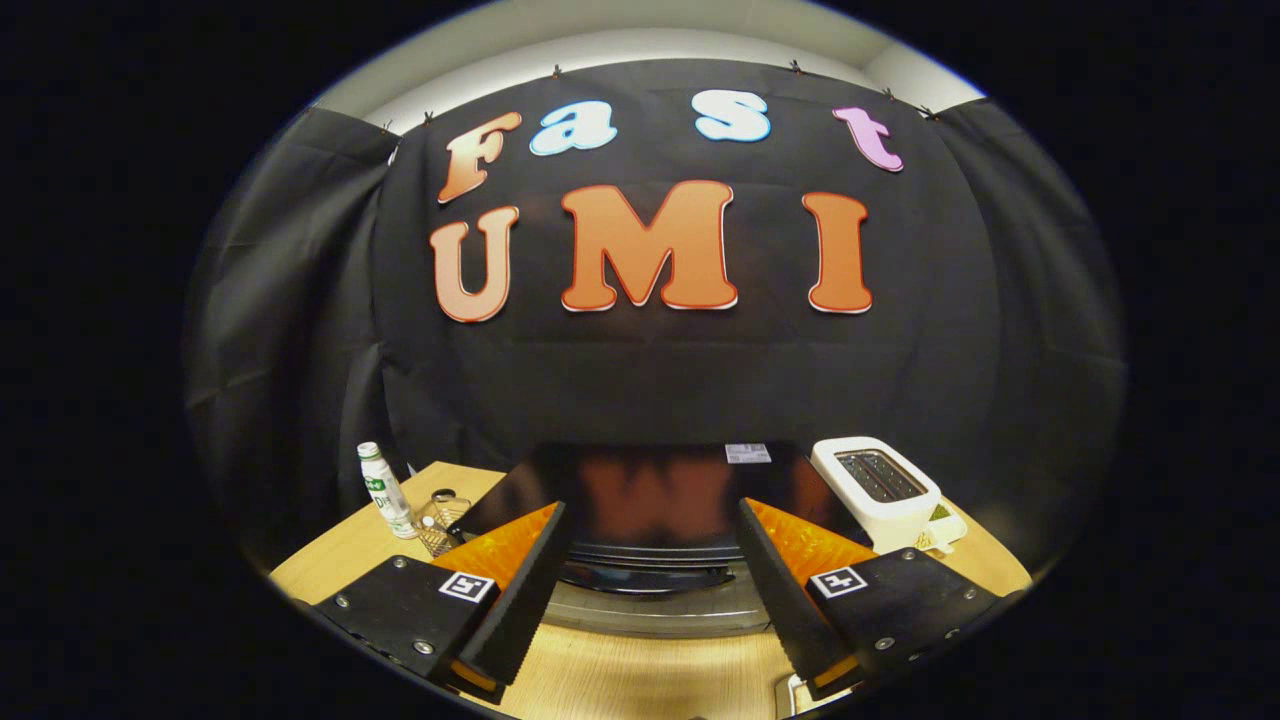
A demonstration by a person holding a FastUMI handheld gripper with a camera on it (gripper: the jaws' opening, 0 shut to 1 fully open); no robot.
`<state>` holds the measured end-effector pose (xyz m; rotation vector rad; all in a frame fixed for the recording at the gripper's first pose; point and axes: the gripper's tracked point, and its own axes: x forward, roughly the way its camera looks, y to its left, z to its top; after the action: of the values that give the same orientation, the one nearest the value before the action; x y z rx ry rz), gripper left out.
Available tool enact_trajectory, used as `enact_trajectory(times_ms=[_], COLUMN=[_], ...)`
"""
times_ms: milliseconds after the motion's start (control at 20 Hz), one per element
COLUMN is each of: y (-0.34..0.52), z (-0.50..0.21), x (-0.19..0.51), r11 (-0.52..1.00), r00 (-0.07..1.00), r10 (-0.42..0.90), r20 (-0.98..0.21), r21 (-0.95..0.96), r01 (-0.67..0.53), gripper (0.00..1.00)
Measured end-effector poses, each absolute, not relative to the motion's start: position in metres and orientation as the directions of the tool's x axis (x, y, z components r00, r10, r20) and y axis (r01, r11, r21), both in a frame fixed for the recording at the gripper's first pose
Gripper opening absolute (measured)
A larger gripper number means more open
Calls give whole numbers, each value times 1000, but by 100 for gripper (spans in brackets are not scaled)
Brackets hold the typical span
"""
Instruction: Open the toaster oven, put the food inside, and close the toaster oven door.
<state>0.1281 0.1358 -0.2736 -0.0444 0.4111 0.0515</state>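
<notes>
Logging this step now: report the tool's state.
Tool: open, fingers spread wide, holding nothing; the toaster oven sits just ahead between them.

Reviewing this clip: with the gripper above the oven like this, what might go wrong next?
1. The gripper is open, fingers straddling the handle at the front of the toaster oven from above; a slightly off closure may slip off that curved bar.
2. The door looks shut; a sharp pull might drag the oven along the table.
3. A bottle and a wire basket stand close beside the oven, a white toaster on the other side; a sideways swing may knock them.
</notes>
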Motion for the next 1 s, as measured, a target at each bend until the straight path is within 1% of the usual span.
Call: enact_trajectory(times_ms=[150,300,450,550,600,800,1000], y=[138,139,141,145,147,149,150], z=[-299,-311,-314,-316,-317,-317,-319], x=[131,130,131,128,126,99,72], r11=[997,996,998,999,999,999,998], r00=[897,886,882,873,866,831,804], r10=[11,-13,-19,-15,-11,11,38], r20=[-442,-463,-471,-487,-500,-556,-594], r21=[-62,-87,-67,-37,-39,-31,-17], r01=[-42,-30,-15,-4,-9,-34,-60], gripper=[99,99,98,95,90,82,81])
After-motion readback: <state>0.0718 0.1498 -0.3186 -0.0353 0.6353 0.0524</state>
